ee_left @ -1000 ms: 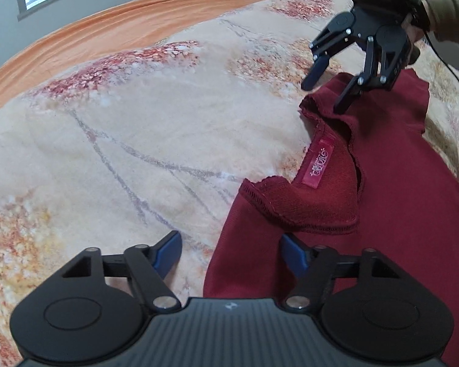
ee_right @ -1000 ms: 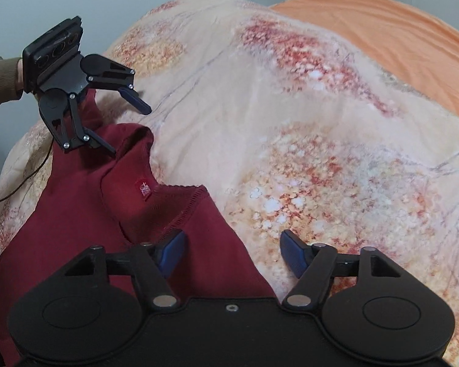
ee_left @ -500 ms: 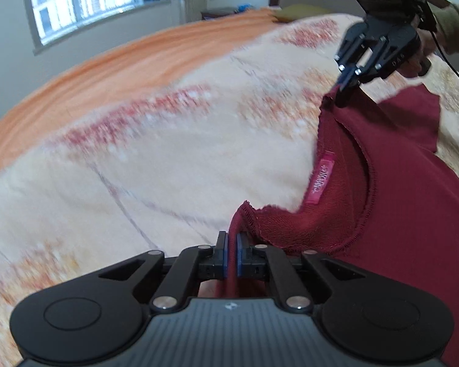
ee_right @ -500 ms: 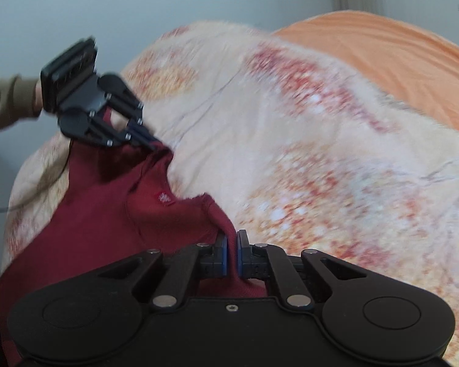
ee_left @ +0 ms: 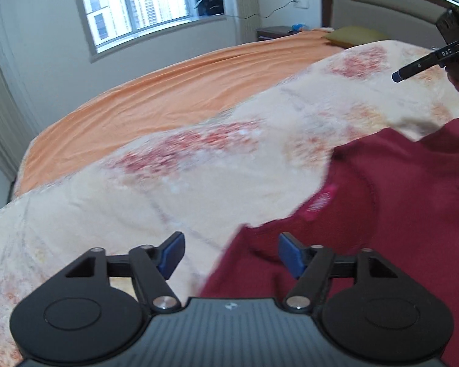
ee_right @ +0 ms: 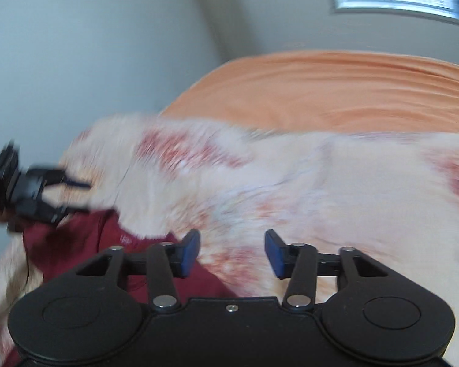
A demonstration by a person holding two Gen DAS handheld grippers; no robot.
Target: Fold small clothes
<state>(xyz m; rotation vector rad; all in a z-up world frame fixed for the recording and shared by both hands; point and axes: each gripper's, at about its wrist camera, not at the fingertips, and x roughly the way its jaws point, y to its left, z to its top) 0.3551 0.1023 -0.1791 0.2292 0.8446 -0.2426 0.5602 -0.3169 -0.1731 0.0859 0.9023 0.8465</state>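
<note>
A dark red shirt (ee_left: pixel 397 202) with a pink neck label (ee_left: pixel 321 200) lies flat on the floral blanket (ee_left: pixel 199 168). My left gripper (ee_left: pixel 231 255) is open and empty, just above the shirt's near shoulder edge. My right gripper (ee_right: pixel 232 252) is open and empty above the blanket, with the shirt (ee_right: pixel 76 244) at its lower left. The right gripper also shows at the far right of the left wrist view (ee_left: pixel 397 76). The left gripper shows at the left of the right wrist view (ee_right: pixel 79 195), open, above the shirt's far edge. The right wrist view is blurred.
The blanket covers a bed with an orange sheet (ee_left: pixel 168 91). A window (ee_left: pixel 137 0), a nightstand (ee_left: pixel 275 32), an olive pillow (ee_left: pixel 355 35) and the headboard (ee_left: pixel 382 3) lie beyond. A grey wall (ee_right: pixel 76 61) stands past the bed's end.
Both grippers were shut on the shirt's shoulders half a second ago. Both have let go and opened, and both have lifted away from the shirt, which now lies flat.
</note>
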